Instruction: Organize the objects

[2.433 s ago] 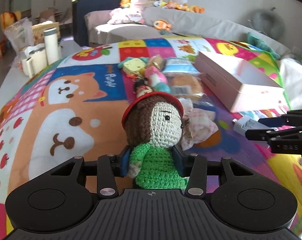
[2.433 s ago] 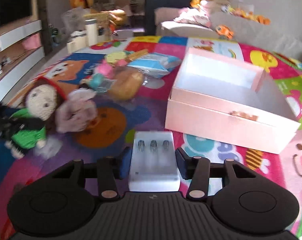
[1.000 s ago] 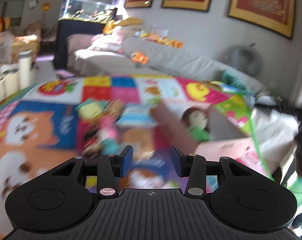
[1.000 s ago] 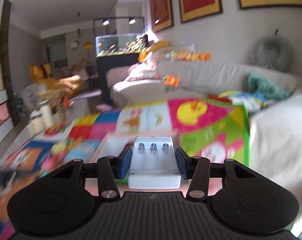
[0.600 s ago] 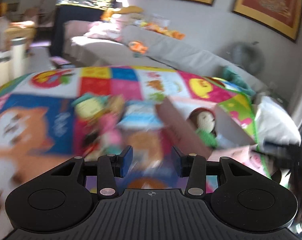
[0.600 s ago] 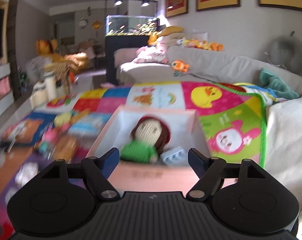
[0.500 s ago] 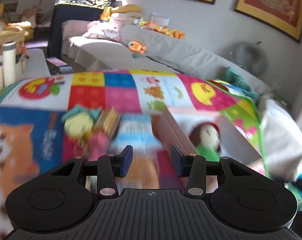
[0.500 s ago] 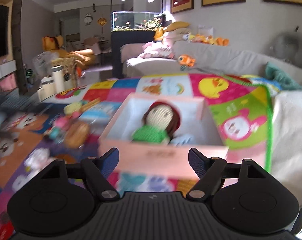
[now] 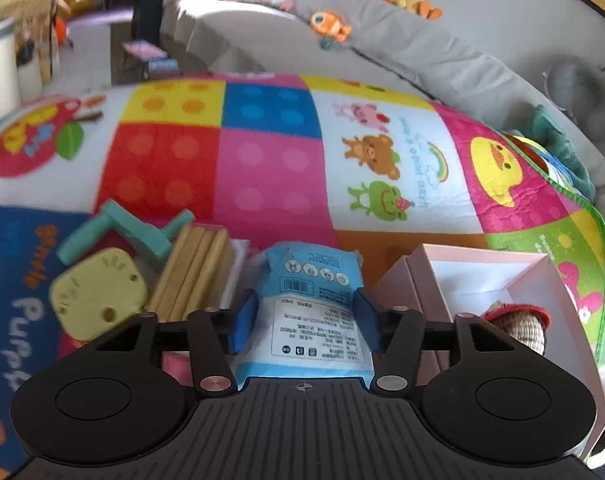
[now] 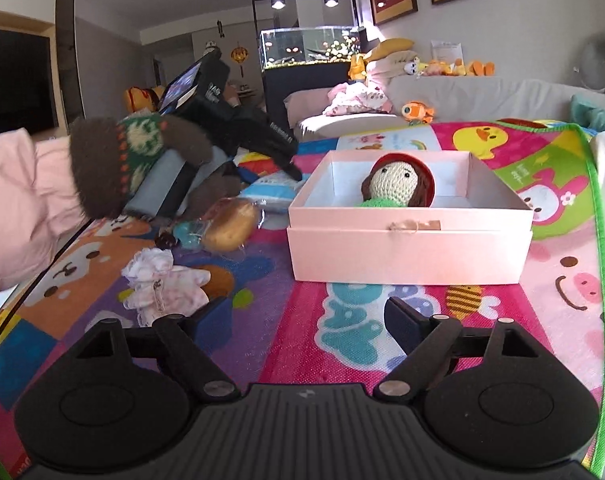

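Note:
My left gripper [image 9: 305, 322] has its fingers on both sides of a blue and white packet [image 9: 312, 312] that lies on the play mat; the pads look pressed to its edges. The pink box [image 10: 410, 236] stands open on the mat, with the crocheted doll [image 10: 398, 182] in it. The box [image 9: 534, 280] and doll [image 9: 516, 326] also show at the right of the left wrist view. My right gripper [image 10: 308, 326] is open and empty, low over the mat in front of the box. The left gripper [image 10: 278, 152] shows in the right wrist view, left of the box.
A yellow toy [image 9: 98, 292], a teal piece [image 9: 122, 232] and biscuit sticks [image 9: 194, 272] lie left of the packet. A wrapped bun [image 10: 230, 224], a small cloth item [image 10: 162, 284] and other toys lie left of the box. A sofa [image 10: 462, 88] runs behind the mat.
My left gripper has dropped down to the blue packet and now straddles it. My right gripper, open since letting go of the white piece in the box, has pulled back from the box.

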